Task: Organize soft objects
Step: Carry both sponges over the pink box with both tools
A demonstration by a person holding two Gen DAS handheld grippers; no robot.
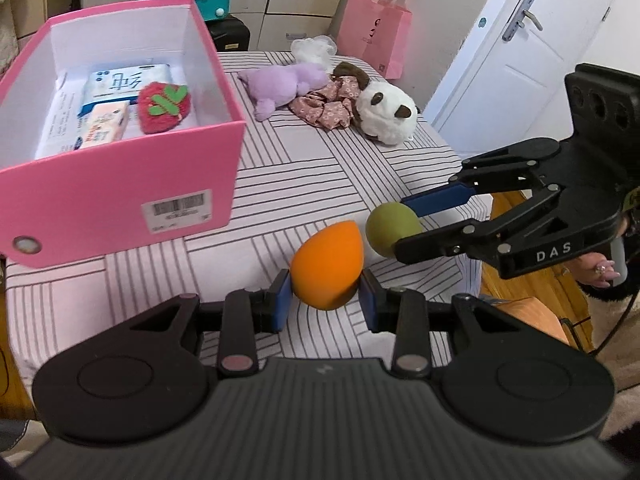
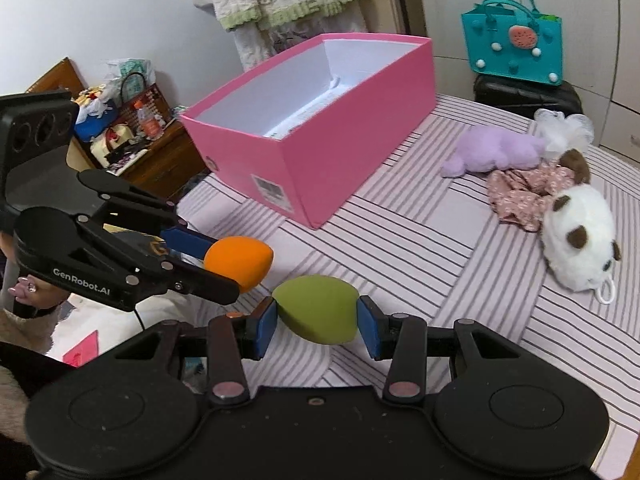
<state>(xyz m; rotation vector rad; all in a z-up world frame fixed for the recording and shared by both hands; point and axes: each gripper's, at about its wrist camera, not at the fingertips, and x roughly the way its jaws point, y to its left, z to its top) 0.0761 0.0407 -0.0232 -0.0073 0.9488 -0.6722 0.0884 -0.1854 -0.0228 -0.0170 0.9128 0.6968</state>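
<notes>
My left gripper (image 1: 325, 300) is shut on an orange egg-shaped sponge (image 1: 327, 266); both show in the right wrist view, gripper (image 2: 222, 270) and sponge (image 2: 239, 262). My right gripper (image 2: 317, 322) is shut on a green sponge (image 2: 316, 310), which shows in the left wrist view (image 1: 390, 230) with that gripper (image 1: 404, 226). Both hold their sponges just above the striped bed (image 1: 320, 168). The pink box (image 1: 120, 196) stands at the left with tissue packs and a red strawberry plush (image 1: 164, 108) inside.
A purple plush (image 1: 284, 86), a floral scrunchie (image 1: 328, 104), a white panda plush (image 1: 386, 114) and a white puff (image 1: 312, 48) lie at the bed's far side. A pink bag (image 1: 374, 36), a teal bag (image 2: 512, 46) and a white door (image 1: 520, 52) stand behind.
</notes>
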